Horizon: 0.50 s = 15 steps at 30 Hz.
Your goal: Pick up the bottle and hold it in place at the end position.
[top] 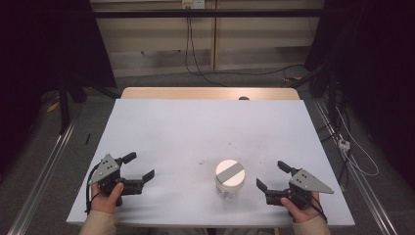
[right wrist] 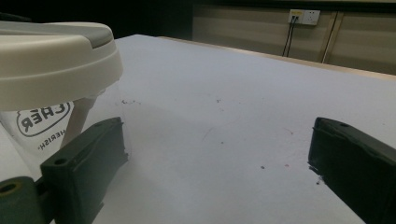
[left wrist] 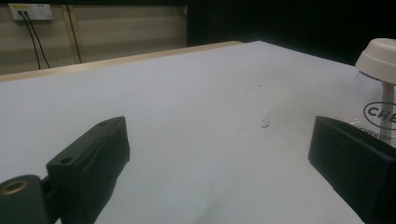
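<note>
Near front edge of surface [top: 195,122]: clear jar [top: 229,188], white lid [top: 230,172] on, upright between both tools.
Left tool [top: 139,166]: released, empty, well apart from jar.
Right tool [top: 272,176]: released, empty, just beside jar.
Risk: one-sided contact likely tips or slides the light jar; smooth wall may slip.

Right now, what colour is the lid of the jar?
The lid is cream white with a grey band across its top, clearest in the high view.
</note>
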Each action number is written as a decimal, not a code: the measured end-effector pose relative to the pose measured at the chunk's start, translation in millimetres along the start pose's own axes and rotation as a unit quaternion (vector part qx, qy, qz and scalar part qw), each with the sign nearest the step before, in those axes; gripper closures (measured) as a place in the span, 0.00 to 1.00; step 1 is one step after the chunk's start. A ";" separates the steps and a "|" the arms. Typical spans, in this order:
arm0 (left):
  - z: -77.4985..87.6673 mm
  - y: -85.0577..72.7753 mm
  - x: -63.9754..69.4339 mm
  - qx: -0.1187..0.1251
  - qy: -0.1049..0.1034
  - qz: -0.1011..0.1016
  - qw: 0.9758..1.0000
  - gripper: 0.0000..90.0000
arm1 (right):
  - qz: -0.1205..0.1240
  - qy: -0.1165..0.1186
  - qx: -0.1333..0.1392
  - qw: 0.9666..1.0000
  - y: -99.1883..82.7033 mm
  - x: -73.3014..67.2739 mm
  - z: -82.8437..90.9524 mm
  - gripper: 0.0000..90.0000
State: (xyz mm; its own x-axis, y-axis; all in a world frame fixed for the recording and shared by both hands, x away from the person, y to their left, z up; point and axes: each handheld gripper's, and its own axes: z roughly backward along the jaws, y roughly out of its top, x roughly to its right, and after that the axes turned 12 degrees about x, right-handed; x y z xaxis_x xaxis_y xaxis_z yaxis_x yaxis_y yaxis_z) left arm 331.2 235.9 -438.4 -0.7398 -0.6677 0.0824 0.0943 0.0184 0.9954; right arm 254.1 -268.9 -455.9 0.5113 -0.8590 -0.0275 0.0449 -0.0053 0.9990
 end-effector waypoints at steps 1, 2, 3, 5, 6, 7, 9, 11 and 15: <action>0.0 -0.1 0.1 0.000 0.000 0.000 1.000 0.06 | 0.000 0.000 0.000 1.000 0.0 0.0 0.0 0.04; -0.1 -0.1 0.2 0.000 0.000 0.001 1.000 0.06 | 0.000 0.001 0.000 1.000 0.0 -0.3 -0.3 0.04; -0.1 0.0 0.3 -0.001 0.000 0.000 1.000 0.06 | 0.000 0.003 0.000 1.000 0.0 -0.6 -0.5 0.04; -0.4 0.0 0.2 0.000 0.000 0.000 1.000 0.06 | 0.000 0.007 -0.002 1.000 0.5 -2.4 -1.3 0.04; -0.5 0.0 0.3 -0.001 0.001 0.000 1.000 0.06 | 0.000 0.007 -0.002 1.000 0.5 -2.4 -1.3 0.04; -0.8 -0.2 0.2 -0.001 0.000 0.001 1.000 0.06 | 0.001 0.009 -0.002 1.000 0.5 -2.9 -1.8 0.04; -1.3 -0.2 0.2 -0.001 -0.002 0.000 1.000 0.06 | 0.001 0.017 -0.003 1.000 1.0 -5.1 -3.0 0.04; -1.8 0.0 0.3 -0.001 -0.004 -0.001 1.000 0.06 | 0.002 0.020 -0.004 1.000 1.1 -5.9 -3.3 0.04; -2.3 -0.4 0.7 -0.001 -0.003 -0.001 1.000 0.06 | 0.002 0.029 -0.003 1.000 1.7 -8.9 -5.2 0.04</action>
State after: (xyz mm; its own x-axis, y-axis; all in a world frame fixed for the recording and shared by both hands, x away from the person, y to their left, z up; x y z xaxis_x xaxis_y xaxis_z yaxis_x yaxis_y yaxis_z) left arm 332.2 233.8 -438.8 -0.7440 -0.6633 0.0809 0.0948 0.0150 0.9954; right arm 254.1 -258.5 -454.2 0.5610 -0.8274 -0.0263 0.0489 0.0014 0.9988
